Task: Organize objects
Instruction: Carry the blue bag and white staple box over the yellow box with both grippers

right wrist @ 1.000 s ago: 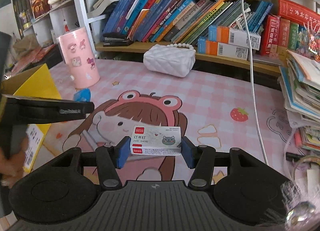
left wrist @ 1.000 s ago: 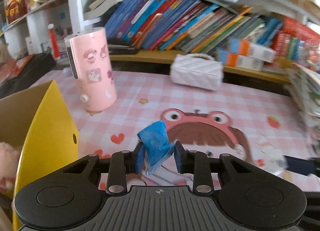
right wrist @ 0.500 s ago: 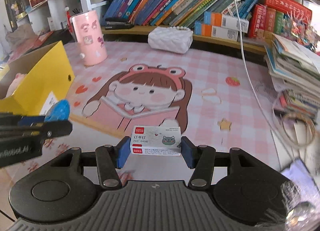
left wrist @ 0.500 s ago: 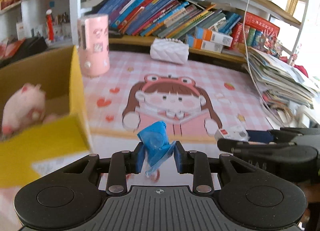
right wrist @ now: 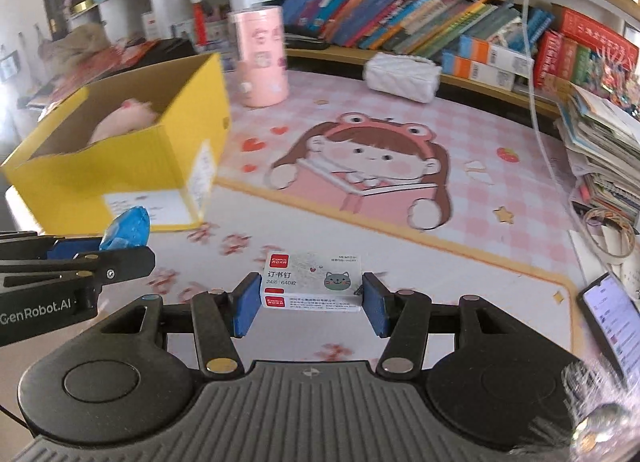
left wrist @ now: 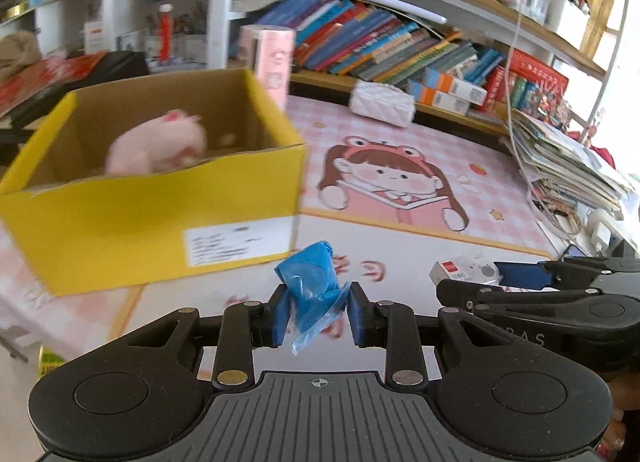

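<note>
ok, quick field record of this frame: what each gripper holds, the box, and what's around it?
left gripper: jaws shut on blue plastic packet
right gripper: jaws shut on staples box
yellow cardboard box: open top, on the mat, left of both grippers
box contents: pink plush toy
behind box: pink cylindrical container, upright
far mat edge: white quilted purse
right edge: phone, screen lit

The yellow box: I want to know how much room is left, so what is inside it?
Inside the yellow box lies a pink plush toy against bare cardboard. The near wall hides the floor beneath and in front of it.
</note>
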Motion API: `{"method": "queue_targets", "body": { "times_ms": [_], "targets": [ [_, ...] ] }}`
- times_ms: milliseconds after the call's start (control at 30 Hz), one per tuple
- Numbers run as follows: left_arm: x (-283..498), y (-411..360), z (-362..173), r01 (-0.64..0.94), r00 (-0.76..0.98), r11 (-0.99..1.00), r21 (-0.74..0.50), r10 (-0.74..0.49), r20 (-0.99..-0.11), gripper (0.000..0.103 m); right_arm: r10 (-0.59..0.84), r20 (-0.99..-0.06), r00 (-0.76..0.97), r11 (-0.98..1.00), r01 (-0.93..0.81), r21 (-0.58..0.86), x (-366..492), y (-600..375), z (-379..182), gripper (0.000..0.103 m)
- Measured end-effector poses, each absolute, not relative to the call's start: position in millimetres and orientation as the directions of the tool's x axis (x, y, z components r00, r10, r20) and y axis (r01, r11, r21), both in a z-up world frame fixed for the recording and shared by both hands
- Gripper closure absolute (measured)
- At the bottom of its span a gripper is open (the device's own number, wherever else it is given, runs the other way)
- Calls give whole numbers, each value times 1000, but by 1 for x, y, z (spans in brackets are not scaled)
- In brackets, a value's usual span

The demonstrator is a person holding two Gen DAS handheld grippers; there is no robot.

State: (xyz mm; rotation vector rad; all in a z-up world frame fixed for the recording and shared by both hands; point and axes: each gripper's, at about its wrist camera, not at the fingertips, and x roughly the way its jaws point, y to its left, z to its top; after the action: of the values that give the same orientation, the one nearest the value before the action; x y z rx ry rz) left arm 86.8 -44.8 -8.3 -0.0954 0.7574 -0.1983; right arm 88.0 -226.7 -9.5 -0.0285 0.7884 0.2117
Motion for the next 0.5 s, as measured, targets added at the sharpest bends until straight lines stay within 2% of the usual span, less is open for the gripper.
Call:
{"method": "queue_targets", "body": {
  "times_ms": [500],
  "targets": [
    [24,35,1,38,750,986,-160,-134,-648,75,258,-684,683,952,-302,57,38,-138,2,52]
  ]
}}
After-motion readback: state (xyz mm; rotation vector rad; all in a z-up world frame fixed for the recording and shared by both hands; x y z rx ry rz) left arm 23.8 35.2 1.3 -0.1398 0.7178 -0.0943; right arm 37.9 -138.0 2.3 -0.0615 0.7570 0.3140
